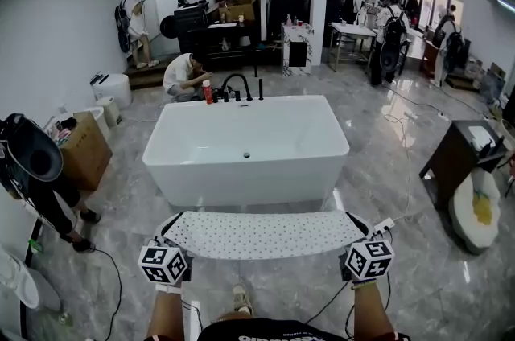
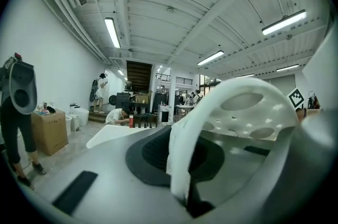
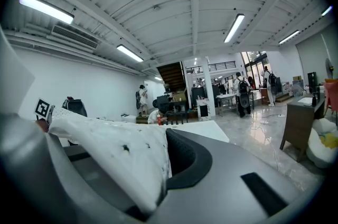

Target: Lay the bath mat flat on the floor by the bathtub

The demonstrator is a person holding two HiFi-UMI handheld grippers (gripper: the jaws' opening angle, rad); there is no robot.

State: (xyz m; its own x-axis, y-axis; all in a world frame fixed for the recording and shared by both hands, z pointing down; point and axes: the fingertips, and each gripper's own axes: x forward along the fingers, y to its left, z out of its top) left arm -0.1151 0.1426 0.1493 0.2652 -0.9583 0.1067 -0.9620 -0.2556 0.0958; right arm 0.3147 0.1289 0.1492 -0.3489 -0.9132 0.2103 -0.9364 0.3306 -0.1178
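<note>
A white bath mat point(image 1: 265, 233) with small dark dots hangs stretched between my two grippers, just in front of the white bathtub point(image 1: 249, 148). My left gripper point(image 1: 166, 241) is shut on the mat's left corner, and my right gripper point(image 1: 362, 238) is shut on its right corner. In the left gripper view the mat's point(image 2: 232, 117) underside with round suction cups curves up from the closed jaws. Seen from the right gripper, the dotted mat point(image 3: 113, 151) runs off to the left from the clamped corner.
Grey marble floor point(image 1: 410, 283) surrounds the tub. A cardboard box point(image 1: 83, 150) and a person with a dark hood stand at the left. A dark cabinet point(image 1: 453, 160) and a white-and-yellow bundle point(image 1: 476, 211) sit at the right. Cables point(image 1: 386, 228) trail over the floor. Several people stand at the back.
</note>
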